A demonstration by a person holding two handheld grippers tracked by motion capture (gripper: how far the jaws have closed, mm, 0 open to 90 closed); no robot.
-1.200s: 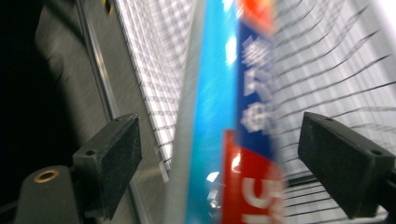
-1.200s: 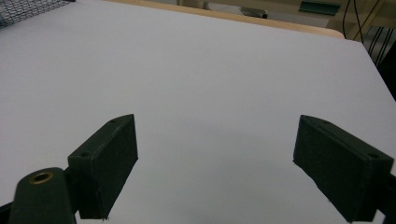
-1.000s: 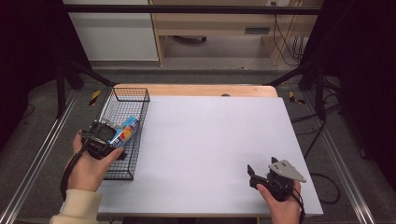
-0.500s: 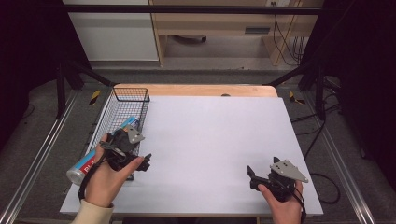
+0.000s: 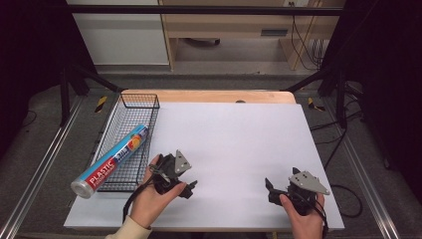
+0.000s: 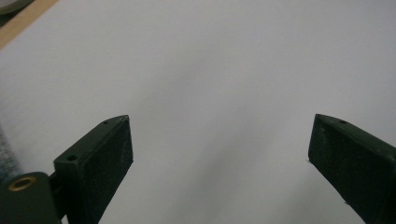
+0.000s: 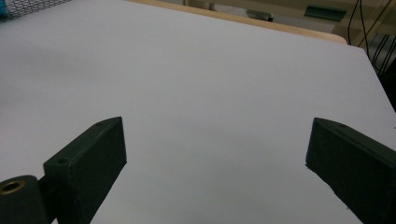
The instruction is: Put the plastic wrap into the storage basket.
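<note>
White mat (image 5: 234,144) covers most of the table & serves as ref. Bare wood strip (image 5: 209,96) runs along its far edge, w/ a small dark spot (image 5: 240,101) on it near the middle. Metal rails flank the mat, one left (image 5: 37,174), one right (image 5: 368,179), on grey floor (image 5: 45,124). Yellow-black tape marks sit by the far corners, left (image 5: 101,103) & right (image 5: 312,103). Beyond the far edge: white cabinet (image 5: 119,35) to the left, wooden shelf unit (image 5: 234,25) centre, hanging cables (image 5: 301,45) to the right. Black crossbar (image 5: 199,10) spans above them.
</note>
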